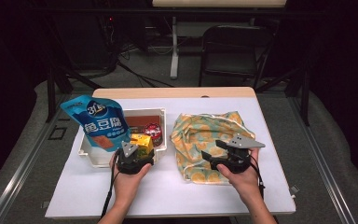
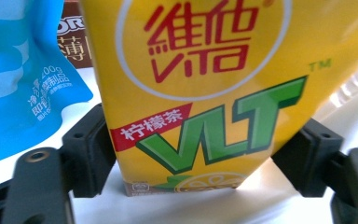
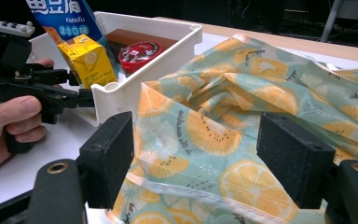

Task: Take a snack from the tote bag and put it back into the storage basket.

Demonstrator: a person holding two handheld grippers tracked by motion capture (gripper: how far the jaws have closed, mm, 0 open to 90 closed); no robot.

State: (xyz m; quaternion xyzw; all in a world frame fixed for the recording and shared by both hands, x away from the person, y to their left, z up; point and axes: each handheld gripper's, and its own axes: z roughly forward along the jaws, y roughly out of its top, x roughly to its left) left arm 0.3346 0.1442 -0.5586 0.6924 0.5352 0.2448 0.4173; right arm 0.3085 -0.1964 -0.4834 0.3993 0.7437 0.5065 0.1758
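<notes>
One yellow drink carton (image 2: 200, 93); one blue pouch (image 1: 99, 122), one white bin (image 1: 121, 161), one fruit-print bag (image 1: 200, 135), one red tin (image 1: 153, 131)

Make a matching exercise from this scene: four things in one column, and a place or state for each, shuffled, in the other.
Things:
1. yellow lemon tea carton
2. blue pouch
3. red round tin
4. orange-print cloth bag

Places or states:
A. crumpled on the table, right of the white bin
B. between the left claw's jaws
C. lying in the bin beside the carton
D. standing tall at the bin's left end

Pairs: 1-B, 2-D, 3-C, 4-A
</notes>
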